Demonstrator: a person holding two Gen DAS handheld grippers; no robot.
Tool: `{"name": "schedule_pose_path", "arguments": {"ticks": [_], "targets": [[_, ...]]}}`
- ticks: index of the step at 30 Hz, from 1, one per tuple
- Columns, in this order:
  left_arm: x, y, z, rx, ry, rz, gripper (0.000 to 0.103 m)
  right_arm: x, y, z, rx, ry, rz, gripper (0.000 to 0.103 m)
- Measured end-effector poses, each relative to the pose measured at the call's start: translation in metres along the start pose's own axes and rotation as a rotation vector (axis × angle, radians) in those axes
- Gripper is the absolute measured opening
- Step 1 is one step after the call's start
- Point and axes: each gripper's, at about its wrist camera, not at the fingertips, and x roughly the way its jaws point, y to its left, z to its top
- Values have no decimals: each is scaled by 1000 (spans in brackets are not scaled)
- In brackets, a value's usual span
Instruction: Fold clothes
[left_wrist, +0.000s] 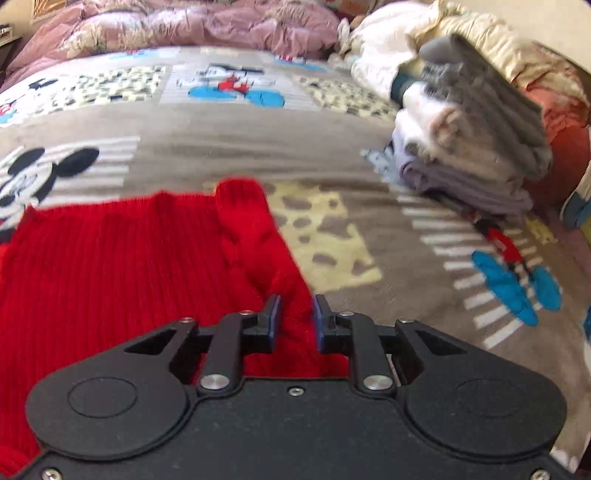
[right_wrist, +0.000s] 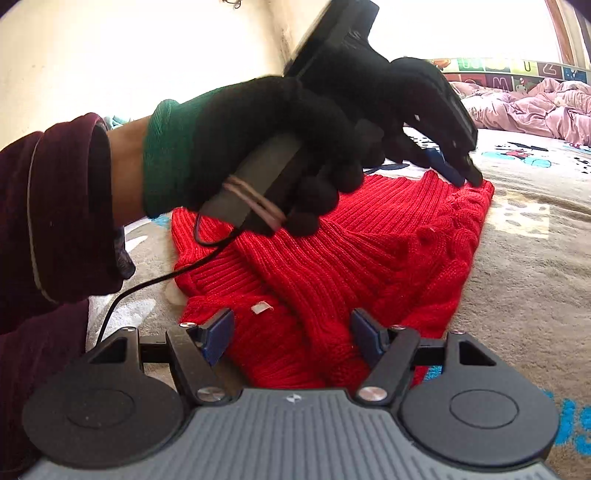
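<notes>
A red ribbed knit sweater (left_wrist: 110, 266) lies on the bed, partly folded; it also shows in the right wrist view (right_wrist: 332, 266). My left gripper (left_wrist: 295, 314) is low over the sweater's right edge, its jaws a little apart with red knit between them. In the right wrist view the left gripper (right_wrist: 465, 177), held by a black-gloved hand (right_wrist: 277, 129), touches the sweater's far corner. My right gripper (right_wrist: 291, 332) is open over the sweater's near edge, by a small white label (right_wrist: 261, 307).
The bed has a grey cartoon-mouse blanket (left_wrist: 258, 147). A stack of folded clothes (left_wrist: 469, 136) sits at the right. A pink duvet (left_wrist: 184, 26) and cream bedding (left_wrist: 399, 40) lie at the back. A black cable (right_wrist: 147, 284) trails from the left gripper's handle.
</notes>
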Motion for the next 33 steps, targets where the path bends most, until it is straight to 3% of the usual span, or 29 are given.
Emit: {"name": "schedule_pose_path", "arguments": {"ticks": [3,8,10,13,14,16,19,24,28,33], "targets": [[1,-3,-15,-13,31,-18,22,0,-1,0,1,-2,1,70],[-74,-22,-41,61,-67,-40,23,-4,6,-1,-29,-17,-10,70],[-80,-26,-55,67,-36,-59,25,-9,9,-1,-41,-30,-7,70],[-49,-22,-75,64,103,-13,29,-20,18,-4,-76,-35,-4,69],[-50,-18,-76,53,79,-16,31,-21,21,-7,-96,-24,-14,69],[-72,-9,-75,3,44,-42,32,-31,22,-9,-92,-30,-8,69],[-115,3,-76,-69,-51,-80,47,-52,19,-11,-58,-56,18,69],[-178,48,-118,-207,-110,24,47,-73,11,-13,-5,-116,-8,69],[-200,90,-147,-407,-158,61,47,-68,9,-9,1,-150,-67,69],[-203,119,-153,-574,-227,45,47,-44,14,-5,-66,-94,-103,69]]}}
